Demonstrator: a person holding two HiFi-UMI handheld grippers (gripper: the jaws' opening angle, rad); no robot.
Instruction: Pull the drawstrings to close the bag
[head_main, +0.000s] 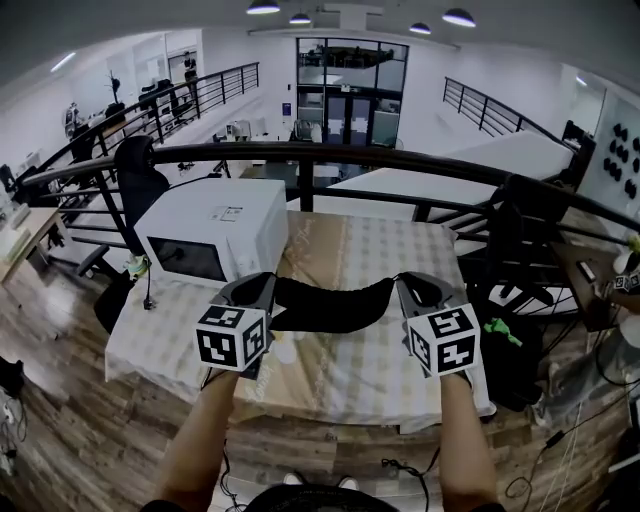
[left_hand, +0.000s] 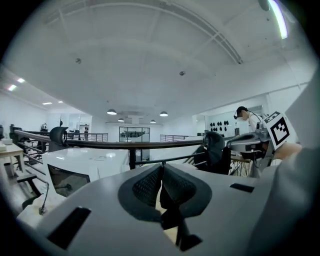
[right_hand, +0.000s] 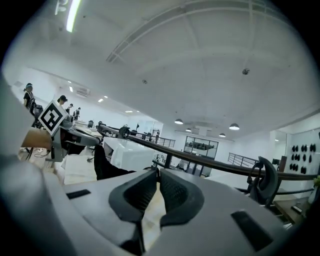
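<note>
A black drawstring bag (head_main: 330, 305) hangs stretched between my two grippers above the table (head_main: 380, 250). My left gripper (head_main: 262, 290) is shut at the bag's left end. In the left gripper view its jaws (left_hand: 161, 167) are together, with a dark cord or cloth (left_hand: 172, 220) trailing down from between the pads. My right gripper (head_main: 412, 290) is shut at the bag's right end. In the right gripper view its jaws (right_hand: 158, 172) are closed, with a dark strip low between them. The bag (right_hand: 102, 167) shows off to the left there.
A white microwave (head_main: 215, 235) stands on the table's far left part, close to the left gripper. A dark metal railing (head_main: 400, 160) runs behind the table. An office chair (head_main: 135, 175) is at the back left. Cables lie on the wooden floor at right.
</note>
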